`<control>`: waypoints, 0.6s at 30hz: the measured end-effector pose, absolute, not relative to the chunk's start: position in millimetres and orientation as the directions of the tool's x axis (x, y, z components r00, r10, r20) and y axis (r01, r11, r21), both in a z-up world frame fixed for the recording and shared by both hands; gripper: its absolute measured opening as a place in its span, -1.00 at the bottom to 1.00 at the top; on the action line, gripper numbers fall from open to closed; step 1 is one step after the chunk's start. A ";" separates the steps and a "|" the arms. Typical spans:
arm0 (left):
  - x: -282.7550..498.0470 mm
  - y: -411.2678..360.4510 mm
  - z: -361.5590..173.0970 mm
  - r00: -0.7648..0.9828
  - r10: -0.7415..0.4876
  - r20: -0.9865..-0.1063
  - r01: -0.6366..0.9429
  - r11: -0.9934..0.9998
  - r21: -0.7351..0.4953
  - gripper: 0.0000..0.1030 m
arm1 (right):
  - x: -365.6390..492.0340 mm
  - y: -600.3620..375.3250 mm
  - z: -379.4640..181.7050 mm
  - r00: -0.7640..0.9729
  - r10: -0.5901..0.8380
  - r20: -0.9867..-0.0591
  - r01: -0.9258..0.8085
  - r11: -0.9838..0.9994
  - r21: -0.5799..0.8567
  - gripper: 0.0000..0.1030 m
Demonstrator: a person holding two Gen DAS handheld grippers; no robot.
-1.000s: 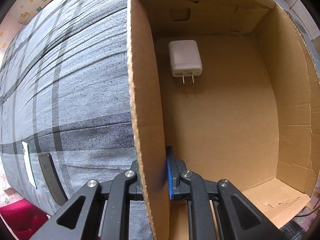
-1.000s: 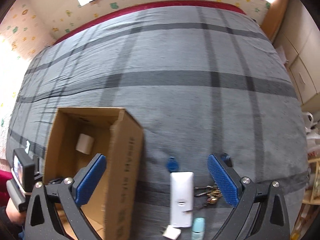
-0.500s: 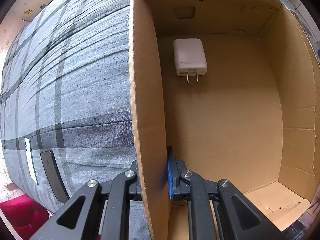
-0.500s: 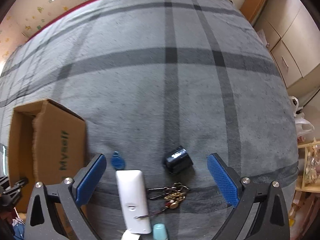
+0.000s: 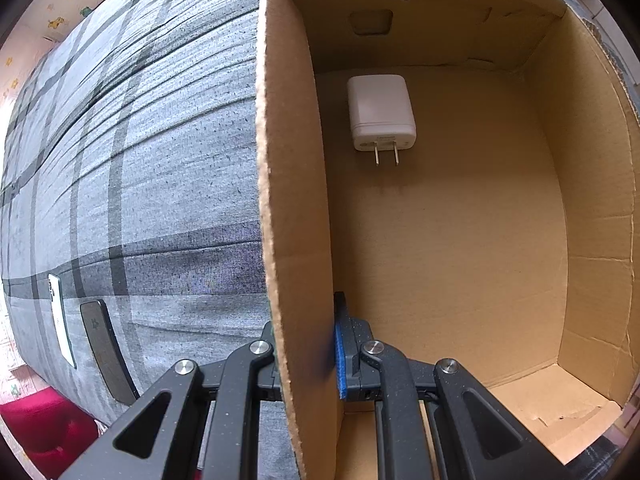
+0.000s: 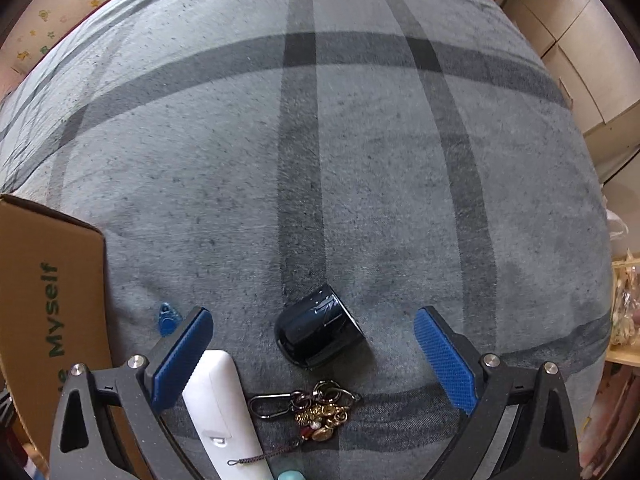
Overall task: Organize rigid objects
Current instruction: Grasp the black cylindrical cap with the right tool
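Two claws | left claw (image 5: 306, 354) clamped on brown cardboard box (image 5: 294, 200) wall | right claw (image 6: 314, 354) wide open, empty, above black cylindrical container (image 6: 318, 332) | risk: container rolls from off-centre pinch

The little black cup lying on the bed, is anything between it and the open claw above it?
Nothing visible blocks it. The black cup lies on its side on the blanket, in the open gap of the right gripper. The white remote and keys lie nearer the camera, beside the path, not across it.
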State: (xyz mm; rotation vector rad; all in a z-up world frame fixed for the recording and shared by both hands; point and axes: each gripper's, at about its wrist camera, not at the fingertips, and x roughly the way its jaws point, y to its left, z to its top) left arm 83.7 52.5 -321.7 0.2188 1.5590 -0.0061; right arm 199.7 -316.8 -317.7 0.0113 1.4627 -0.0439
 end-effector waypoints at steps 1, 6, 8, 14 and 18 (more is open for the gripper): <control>83.8 53.0 -321.8 0.016 0.132 -0.991 0.140 0.981 0.133 -0.74 | 200.6 -317.6 -321.1 0.099 -0.026 -0.995 0.038 0.999 -0.022 0.95; 82.7 55.7 -320.9 0.024 0.127 -0.992 0.142 0.981 0.129 -0.73 | 202.2 -322.4 -332.1 0.061 -0.009 -0.998 0.055 0.998 -0.006 0.03; 82.1 56.9 -320.5 0.027 0.123 -0.992 0.143 0.982 0.126 -0.73 | 202.5 -324.7 -333.1 0.056 -0.002 -0.998 0.064 0.998 0.002 0.03; 80.5 61.6 -319.2 0.033 0.112 -0.993 0.143 0.983 0.116 -0.73 | 201.2 -326.7 -328.5 0.067 -0.013 -0.998 0.063 0.998 -0.008 0.03; 79.1 61.8 -318.1 0.037 0.116 -0.993 0.146 0.982 0.120 -0.73 | 200.5 -318.6 -318.7 0.082 -0.014 -0.997 0.057 0.998 -0.009 0.03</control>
